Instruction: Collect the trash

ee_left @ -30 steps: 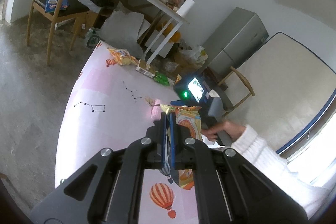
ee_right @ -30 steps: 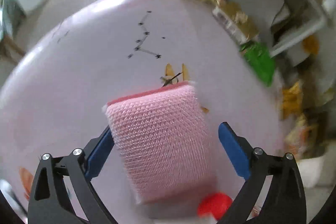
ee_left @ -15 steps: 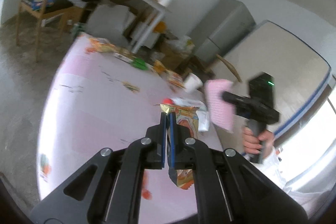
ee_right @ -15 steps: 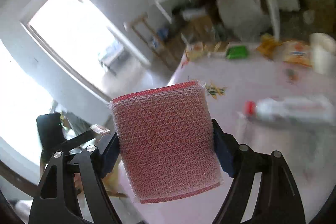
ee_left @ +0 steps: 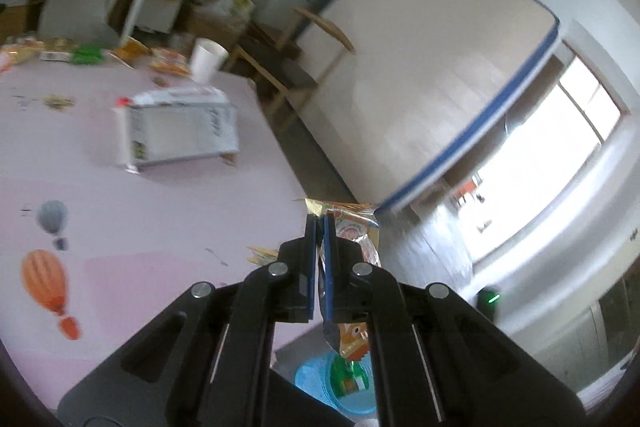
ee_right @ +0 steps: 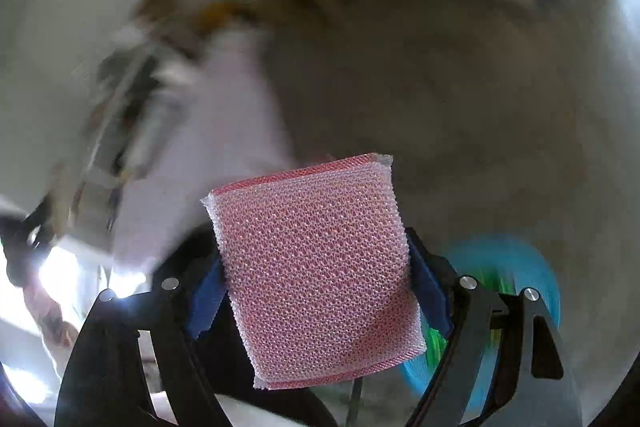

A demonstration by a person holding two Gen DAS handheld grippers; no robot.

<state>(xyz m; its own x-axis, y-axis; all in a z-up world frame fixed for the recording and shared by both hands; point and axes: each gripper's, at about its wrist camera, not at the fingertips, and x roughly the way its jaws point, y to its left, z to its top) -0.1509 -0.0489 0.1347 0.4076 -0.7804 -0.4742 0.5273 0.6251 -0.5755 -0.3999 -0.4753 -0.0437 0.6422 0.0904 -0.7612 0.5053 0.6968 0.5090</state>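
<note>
Behind each clamped hand-held gripper, left (ee_left: 319, 263) on snack wrapper (ee_left: 352, 239), right (ee_right: 316, 291) on pink sponge (ee_right: 316, 267); blurred blue bin (ee_right: 516, 267).

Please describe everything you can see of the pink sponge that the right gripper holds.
The pink sponge is a roughly square pad with a netted, honeycomb-like mesh cover that looks like plastic; a darker pink layer shows along its top and bottom edges. The right gripper is shut on it, its blue fingers pressing its left and right sides. It is held in the air, broad face toward the camera, slightly tilted.
</note>
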